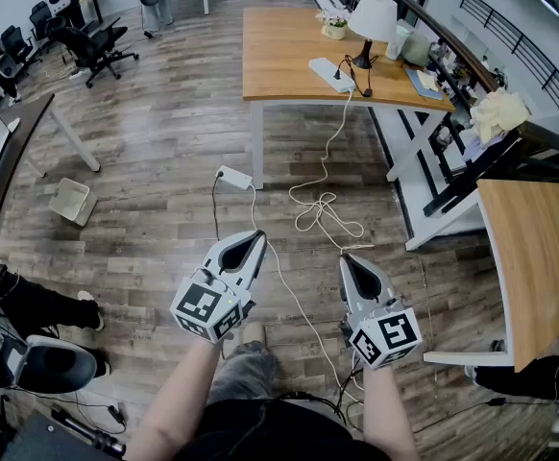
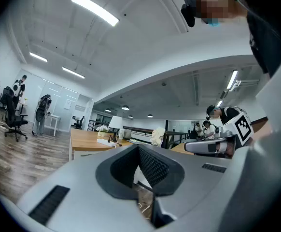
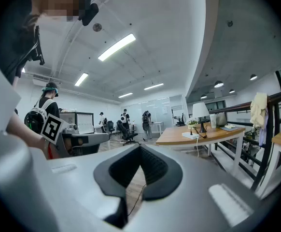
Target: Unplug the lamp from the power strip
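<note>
Black-and-white square markers [image 1: 203, 305] sit on left gripper [image 1: 256, 239] and right gripper [image 1: 346, 259].

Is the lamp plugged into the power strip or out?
Plugged in: the lamp has its black plug seated in the white power strip on the desk.

The desk [image 1: 289, 51]: pale wood top, smooth, satin sheen; legs painted white. On the desk: power strip [image 1: 330, 74], smooth white plastic; lamp [image 1: 374, 17], matt white shade, black stem. Below the desk: floor [image 1: 164, 142], grey-brown wood-look planks, visible grain, low sheen. Well in front of the desk: left gripper [image 1: 257, 236] and right gripper [image 1: 345, 257], matt grey plastic shells; pads [image 2: 152, 167] black, finely ribbed.
</note>
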